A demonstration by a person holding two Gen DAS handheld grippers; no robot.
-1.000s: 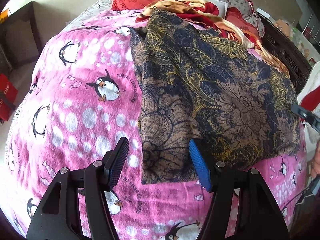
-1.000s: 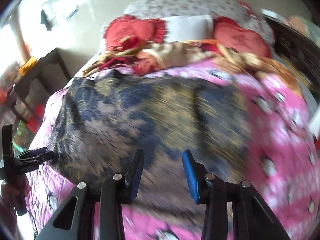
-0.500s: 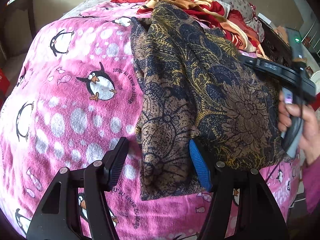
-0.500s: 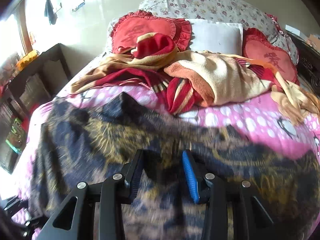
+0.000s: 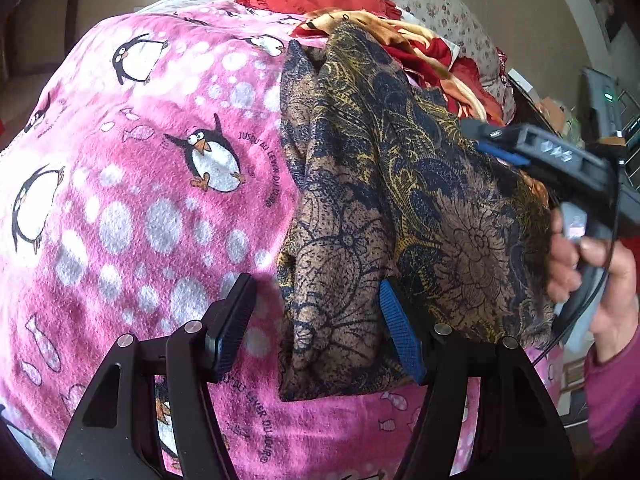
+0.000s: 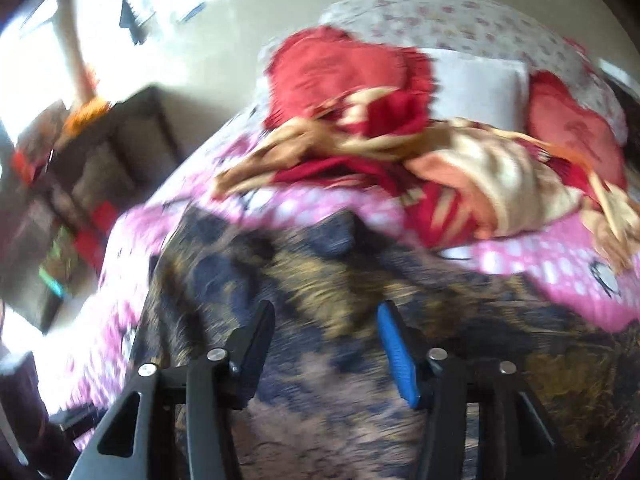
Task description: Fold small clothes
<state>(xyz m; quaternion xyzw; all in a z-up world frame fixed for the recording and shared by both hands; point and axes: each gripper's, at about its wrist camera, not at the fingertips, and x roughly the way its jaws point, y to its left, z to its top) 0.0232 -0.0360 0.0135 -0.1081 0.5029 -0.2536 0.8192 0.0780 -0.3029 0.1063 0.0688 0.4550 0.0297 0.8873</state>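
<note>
One patterned garment (image 5: 400, 208), one pink penguin blanket (image 5: 140, 200), two red heart cushions (image 6: 344, 68), two grippers (image 5: 316, 328), one hand (image 5: 600, 272).

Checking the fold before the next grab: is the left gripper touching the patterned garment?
Cannot tell. In the left wrist view the left gripper straddles the patterned garment's near corner, jaws wide; its blue pad overlaps the cloth, but contact isn't plain.

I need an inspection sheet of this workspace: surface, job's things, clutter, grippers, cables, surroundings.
Surface: pink penguin blanket on a bed.
Job's things: dark patterned garment, partly folded over, lying on the blanket.
Clutter: red and beige blanket bunched near the red cushions.
Grippers: left gripper open over the garment's near edge; right gripper open above the garment, jaws just opening.
Cables: black cable beside the hand.
Surroundings: dark shelf, blurred.
</note>
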